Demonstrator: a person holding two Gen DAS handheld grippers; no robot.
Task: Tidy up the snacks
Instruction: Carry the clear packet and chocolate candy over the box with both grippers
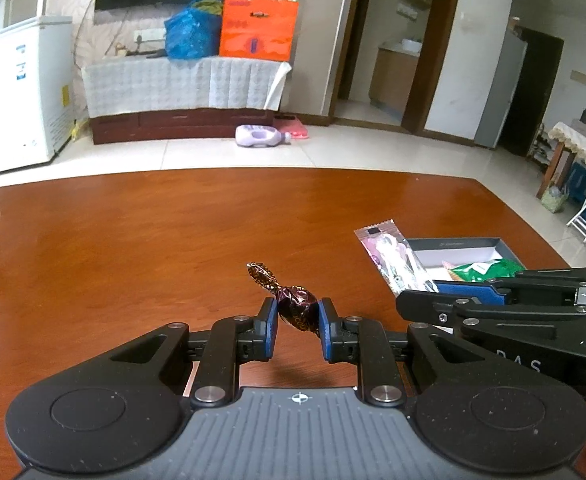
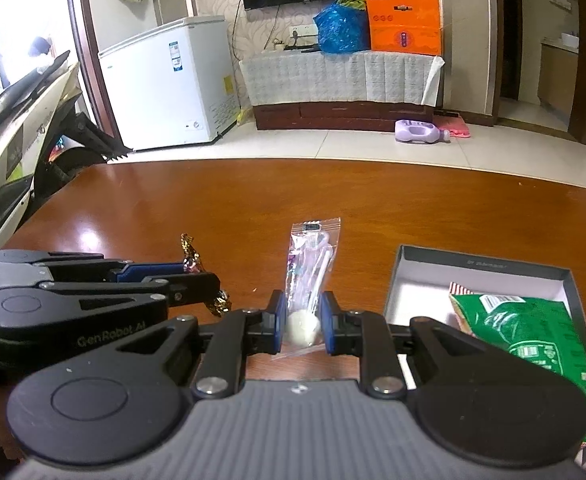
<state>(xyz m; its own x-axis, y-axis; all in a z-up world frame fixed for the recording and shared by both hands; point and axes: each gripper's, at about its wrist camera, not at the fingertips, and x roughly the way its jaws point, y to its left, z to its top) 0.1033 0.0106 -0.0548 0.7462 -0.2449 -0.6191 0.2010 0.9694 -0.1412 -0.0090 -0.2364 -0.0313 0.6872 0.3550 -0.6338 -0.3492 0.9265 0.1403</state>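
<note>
The brown surface [image 1: 133,240] is broad and glossy, so anything dropped on it could skid toward an edge. At its right side sits the open box [image 2: 481,276], where the snacks seem meant to go; a green packet [image 2: 533,328] already fills much of it, so room looks tight and a careless drop might land on the rim or bounce out.

The right tool [image 2: 301,322] is closed narrow on a long clear lollipop wrapper [image 2: 313,256], gripping it at the round white end. Most of the wrapper sticks out ahead of the tool, and that free length could catch the box wall on the way in, or the slick film could slide out of the grip.

The left tool [image 1: 297,316] is pinched on a small dark foil-wrapped candy [image 1: 297,310], held clear of the wood with one twisted tail poking up. It is round and slippery, so a jolt might pop it free. The two tools hang close beside each other just left of the box, and crossing paths could knock either one loose.
</note>
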